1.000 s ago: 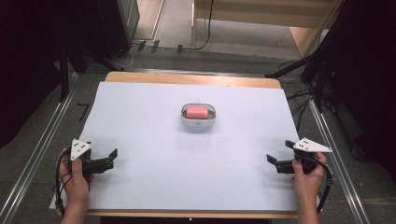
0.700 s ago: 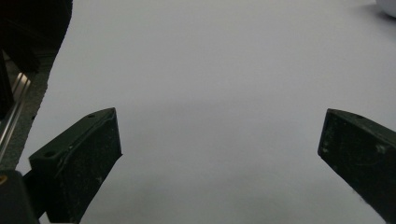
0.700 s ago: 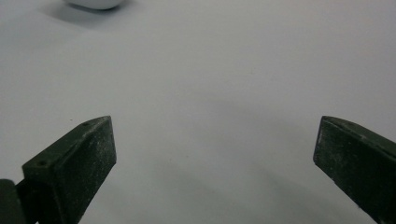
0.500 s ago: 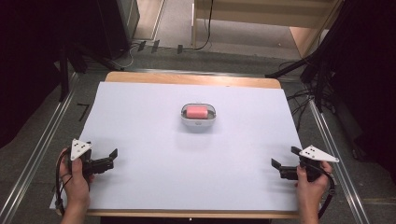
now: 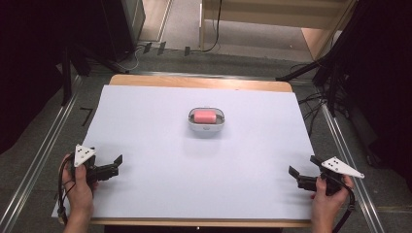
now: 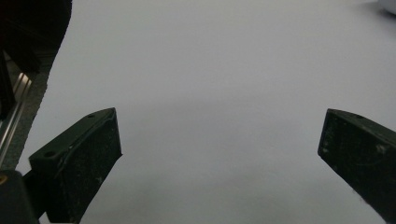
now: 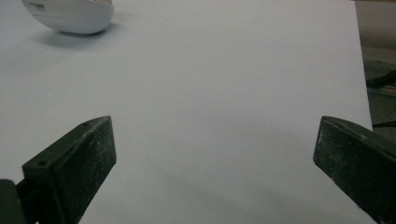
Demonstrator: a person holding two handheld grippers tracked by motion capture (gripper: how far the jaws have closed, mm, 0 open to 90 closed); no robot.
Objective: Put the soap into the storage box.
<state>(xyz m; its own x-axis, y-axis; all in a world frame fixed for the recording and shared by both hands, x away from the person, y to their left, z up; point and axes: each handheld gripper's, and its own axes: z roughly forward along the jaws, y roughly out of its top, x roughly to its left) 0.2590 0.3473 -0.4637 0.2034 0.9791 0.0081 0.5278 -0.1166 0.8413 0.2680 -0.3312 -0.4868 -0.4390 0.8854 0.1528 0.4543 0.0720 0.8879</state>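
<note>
A small white oval dish (image 5: pixel 206 127) with a pink block (image 5: pixel 205 116) in it sits at the middle of the white table sheet (image 5: pixel 160 145). My left gripper (image 5: pixel 115 163) rests low at the front left, open, nothing between its jaws. My right gripper (image 5: pixel 303 170) is at the front right near the sheet's edge, also open and empty. In the left gripper view the gripper (image 6: pixel 219 154) frames bare sheet. In the right gripper view the gripper (image 7: pixel 215 158) faces the sheet, with the dish (image 7: pixel 70 16) at the top left.
The sheet covers a wooden table (image 5: pixel 194 81) whose far edge shows. Metal rails (image 5: pixel 43 155) run along both sides, with dark floor and cables (image 5: pixel 320 104) beyond. A hand (image 5: pixel 80 189) holds each gripper at the near edge.
My right gripper has drifted back toward the near right corner of the table. The left gripper and the dish have stayed put.
</note>
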